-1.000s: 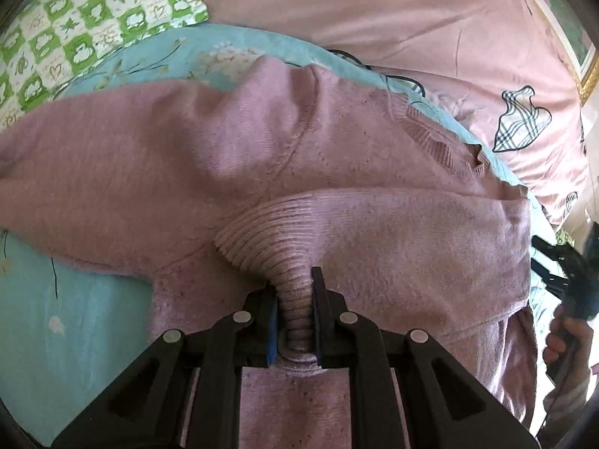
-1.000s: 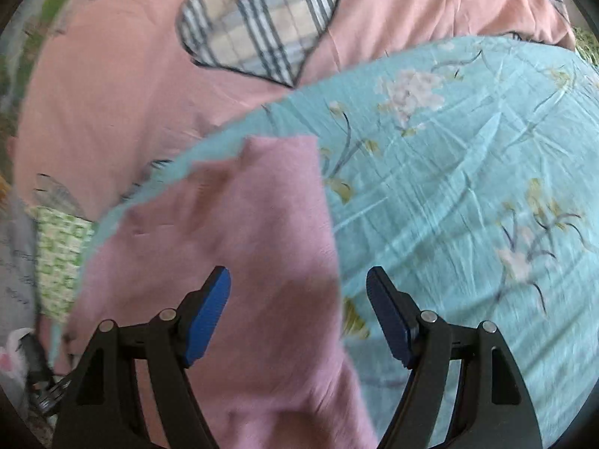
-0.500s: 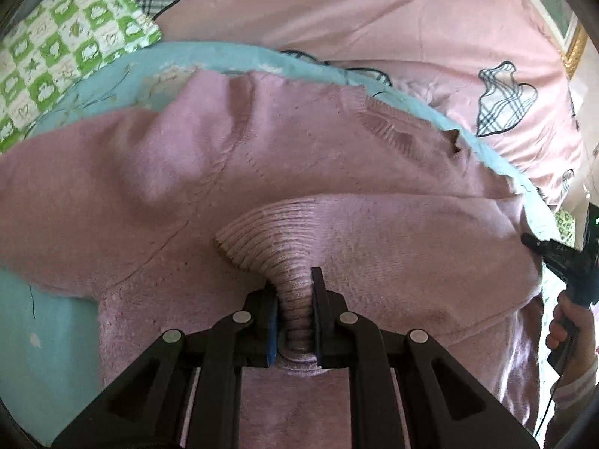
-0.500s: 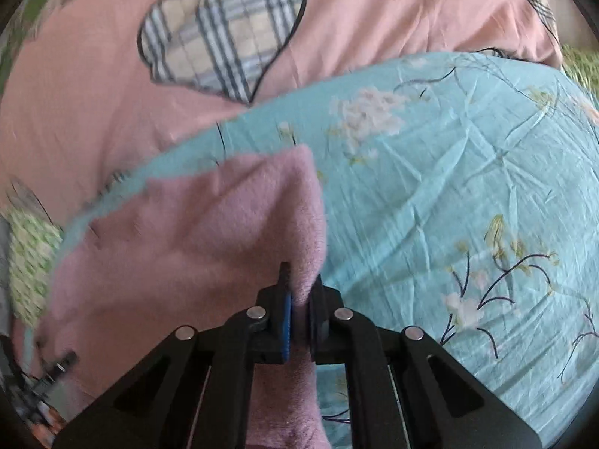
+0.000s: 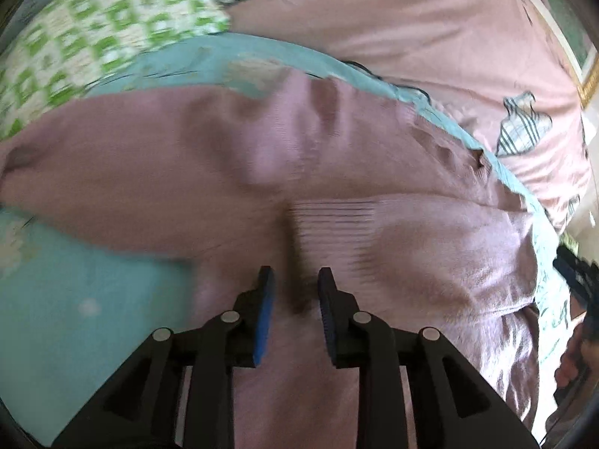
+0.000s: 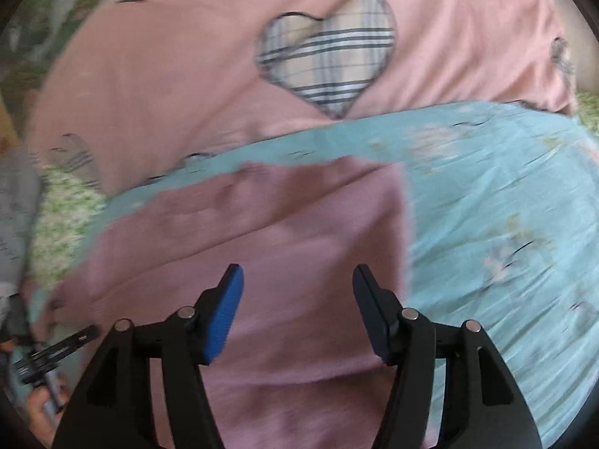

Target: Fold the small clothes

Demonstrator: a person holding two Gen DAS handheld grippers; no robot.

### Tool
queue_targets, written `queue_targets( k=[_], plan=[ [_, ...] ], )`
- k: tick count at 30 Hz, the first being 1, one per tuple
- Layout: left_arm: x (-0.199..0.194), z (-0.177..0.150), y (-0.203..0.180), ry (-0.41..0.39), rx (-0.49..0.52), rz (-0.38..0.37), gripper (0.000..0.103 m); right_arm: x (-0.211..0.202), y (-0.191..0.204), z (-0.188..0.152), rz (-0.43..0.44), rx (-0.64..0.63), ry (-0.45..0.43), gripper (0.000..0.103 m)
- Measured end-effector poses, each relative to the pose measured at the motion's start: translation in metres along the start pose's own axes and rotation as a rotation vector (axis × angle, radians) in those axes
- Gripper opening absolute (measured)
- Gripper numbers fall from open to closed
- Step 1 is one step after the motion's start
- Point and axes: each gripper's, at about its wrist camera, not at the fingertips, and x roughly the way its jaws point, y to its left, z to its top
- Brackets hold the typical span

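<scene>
A pink knitted sweater (image 5: 262, 157) lies spread on a teal flowered sheet (image 5: 75, 318). Its ribbed cuff (image 5: 337, 224) rests flat on the body of the garment, just ahead of my left gripper (image 5: 295, 280). That gripper's jaws are opening, and the pads no longer touch the cuff. In the right wrist view the same sweater (image 6: 280, 232) fills the middle, folded with a straight right edge. My right gripper (image 6: 297, 280) hovers above it, its jaws opening with only air between the blue pads. Both views are blurred by motion.
A pink quilt with plaid heart patches (image 6: 329, 60) lies behind the sheet. A green-and-white checked pillow (image 5: 93, 37) sits at the far left. The other gripper and the hand holding it show at the right edge (image 5: 576, 280) and at the lower left (image 6: 48, 355).
My left gripper let go of the ribbed cuff, which now lies flat. My right gripper pinched the sweater's edge half a second ago, then released it and rose above the fabric.
</scene>
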Motion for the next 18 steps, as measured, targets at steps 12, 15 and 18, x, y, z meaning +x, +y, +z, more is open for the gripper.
queue_targets(
  k=[12, 15, 18],
  plan=[
    [-0.092, -0.010, 0.185, -0.105, -0.172, 0.447, 0.072, 0.022, 0.069, -0.062, 0.247, -0.034, 0.182, 0.062],
    [-0.091, 0.007, 0.201, -0.088, -0.059, 0.624, 0.078, 0.025, 0.077, -0.069, 0.264, -0.031, 0.198, 0.062],
    [-0.076, 0.020, 0.218, -0.035, 0.030, 0.714, 0.081, 0.029, 0.084, -0.071, 0.277, -0.025, 0.207, 0.062]
  ],
)
